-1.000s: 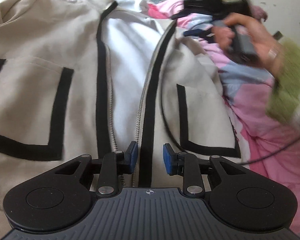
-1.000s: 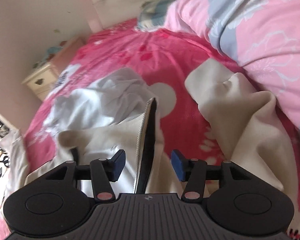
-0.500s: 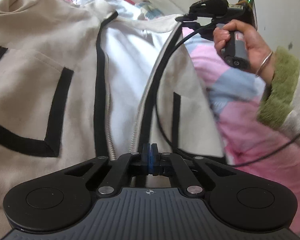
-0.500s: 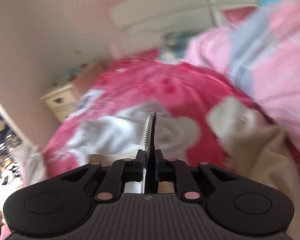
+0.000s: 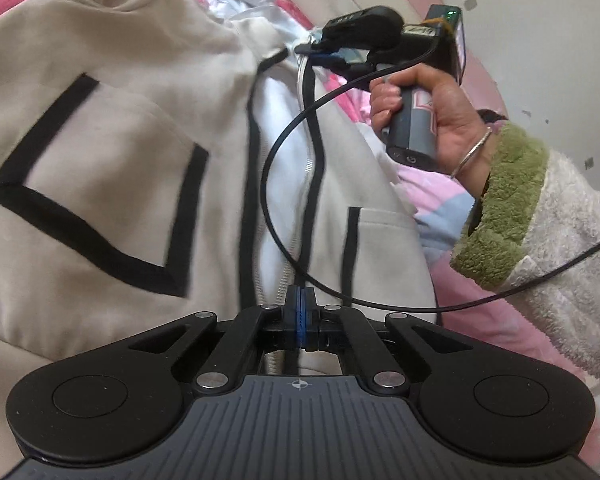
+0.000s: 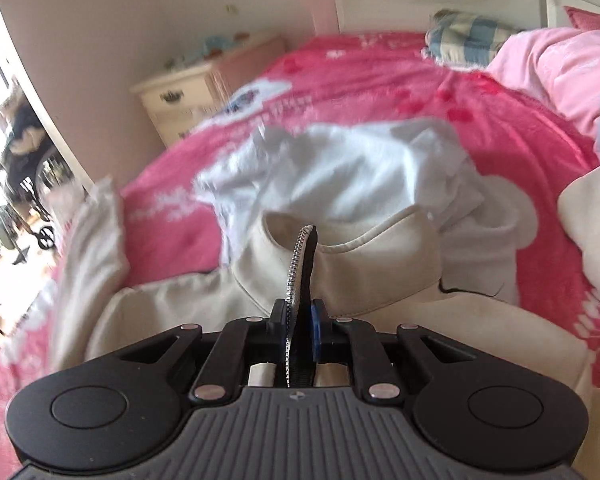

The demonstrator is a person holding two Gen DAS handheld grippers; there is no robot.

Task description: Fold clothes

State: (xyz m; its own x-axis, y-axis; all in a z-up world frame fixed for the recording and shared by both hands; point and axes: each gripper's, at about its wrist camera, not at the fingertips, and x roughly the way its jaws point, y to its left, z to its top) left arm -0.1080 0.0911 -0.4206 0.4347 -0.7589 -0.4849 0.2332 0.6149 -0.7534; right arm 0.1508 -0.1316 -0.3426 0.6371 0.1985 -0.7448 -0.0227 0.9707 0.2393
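My left gripper [image 5: 300, 312] is clenched on the black zipper edge at the hem of the cream jacket [image 5: 112, 200]; my right gripper [image 6: 300, 320] pinches the same edge up by the collar. The jacket lies open on the pink blanket [image 6: 380, 80], its zipper line running lengthwise away from the left gripper toward the right one. Only the left view shows the hand [image 5: 432, 108] and black cable [image 5: 284, 152]; only the right shows the nightstand [image 6: 180, 96].
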